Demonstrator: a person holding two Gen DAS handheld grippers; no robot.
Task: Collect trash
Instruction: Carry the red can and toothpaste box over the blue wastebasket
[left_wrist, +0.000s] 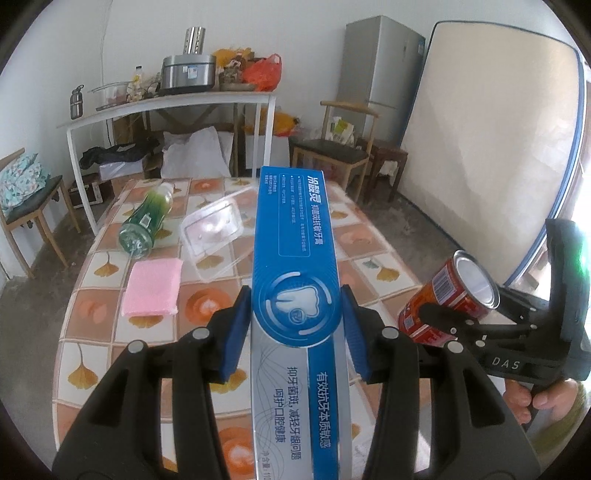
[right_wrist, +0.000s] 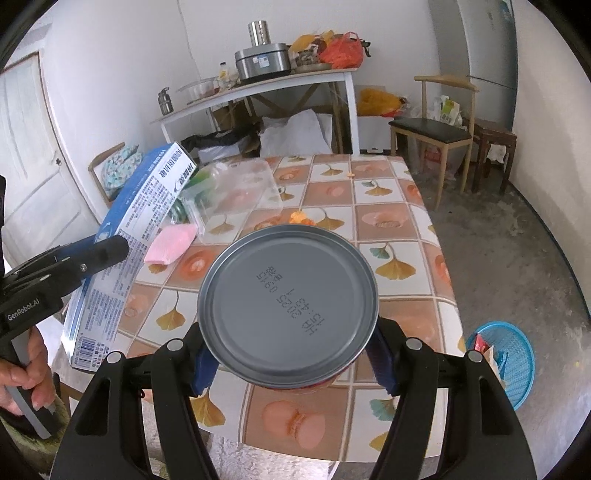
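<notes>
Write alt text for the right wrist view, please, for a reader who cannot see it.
The right gripper grips a red can, its grey base facing the camera, above a tiled table. At the left, the left gripper holds a blue toothpaste box. A clear plastic container and pink sponge lie on the table; a blue basket sits on the floor.
</notes>
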